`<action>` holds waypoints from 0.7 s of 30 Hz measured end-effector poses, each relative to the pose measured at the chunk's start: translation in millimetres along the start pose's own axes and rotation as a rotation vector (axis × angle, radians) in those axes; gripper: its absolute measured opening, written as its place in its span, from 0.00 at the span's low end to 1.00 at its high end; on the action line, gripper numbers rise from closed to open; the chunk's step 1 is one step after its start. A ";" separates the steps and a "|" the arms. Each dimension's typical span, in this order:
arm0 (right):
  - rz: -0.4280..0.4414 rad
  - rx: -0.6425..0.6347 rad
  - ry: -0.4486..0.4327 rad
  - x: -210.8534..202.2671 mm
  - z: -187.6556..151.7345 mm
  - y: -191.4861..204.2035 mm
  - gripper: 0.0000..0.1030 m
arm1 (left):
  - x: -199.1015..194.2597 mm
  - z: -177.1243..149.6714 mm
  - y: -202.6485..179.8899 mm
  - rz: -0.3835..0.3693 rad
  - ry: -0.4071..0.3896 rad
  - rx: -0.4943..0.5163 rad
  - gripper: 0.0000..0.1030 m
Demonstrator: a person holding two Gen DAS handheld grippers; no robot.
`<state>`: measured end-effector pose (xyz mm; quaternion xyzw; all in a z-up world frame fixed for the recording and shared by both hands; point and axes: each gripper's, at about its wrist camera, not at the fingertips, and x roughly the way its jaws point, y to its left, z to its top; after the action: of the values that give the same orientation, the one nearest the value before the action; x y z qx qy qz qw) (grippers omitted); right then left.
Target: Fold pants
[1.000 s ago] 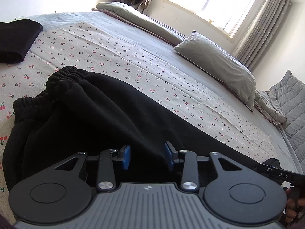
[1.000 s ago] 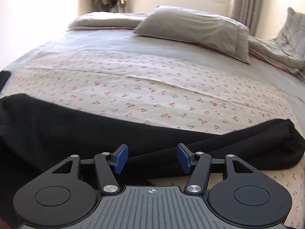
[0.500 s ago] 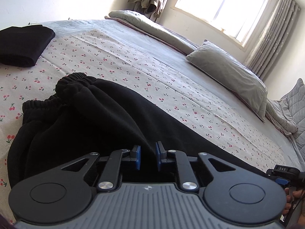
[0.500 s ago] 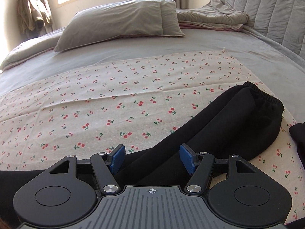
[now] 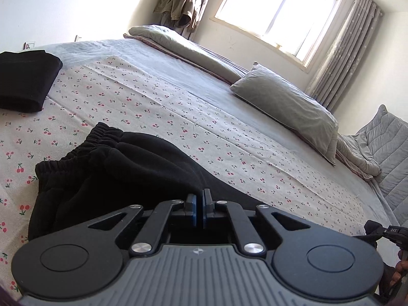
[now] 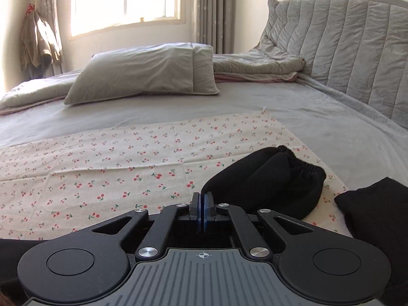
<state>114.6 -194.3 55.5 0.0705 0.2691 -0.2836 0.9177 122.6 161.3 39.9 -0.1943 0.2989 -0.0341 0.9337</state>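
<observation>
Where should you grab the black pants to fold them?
Grab the black pants at both ends: one gripper near the gathered waistband, the other near the leg cuffs. Come in low from the near edge, since they lie flat and lengthwise on the cherry-print cloth. Both the left gripper and the right gripper already look pinched shut there.

Black pants [image 5: 132,168], cream cherry-print cloth [image 5: 153,102], grey pillow [image 6: 142,71], blue-padded black left gripper [image 5: 199,207]

Right gripper [image 6: 203,213] pinching black pants [image 6: 265,181]
</observation>
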 end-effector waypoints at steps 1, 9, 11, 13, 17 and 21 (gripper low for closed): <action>0.015 -0.004 -0.018 -14.3 0.3 -3.4 0.00 | -3.5 0.0 2.2 -0.003 0.001 0.006 0.04; 0.120 -0.120 -0.055 -98.8 -29.4 -15.8 0.00 | -33.6 -10.9 37.8 -0.072 0.081 0.024 0.04; 0.140 -0.157 -0.036 -107.4 -43.3 -16.6 0.00 | -35.7 -18.4 45.7 -0.073 0.112 0.039 0.04; 0.150 -0.190 -0.006 -109.8 -57.1 -15.8 0.00 | -34.7 -27.7 54.4 -0.083 0.158 0.051 0.04; 0.152 -0.278 0.078 -103.0 -91.0 -10.7 0.00 | -30.3 -46.2 69.3 -0.089 0.249 0.068 0.04; 0.138 -0.339 0.193 -83.0 -122.8 -8.7 0.00 | -21.8 -57.7 71.6 -0.075 0.301 0.110 0.04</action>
<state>-3.7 -126.8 -3.8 -0.0397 0.3940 -0.1628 0.9037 68.0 211.6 -18.7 -0.1465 0.4257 -0.1141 0.8856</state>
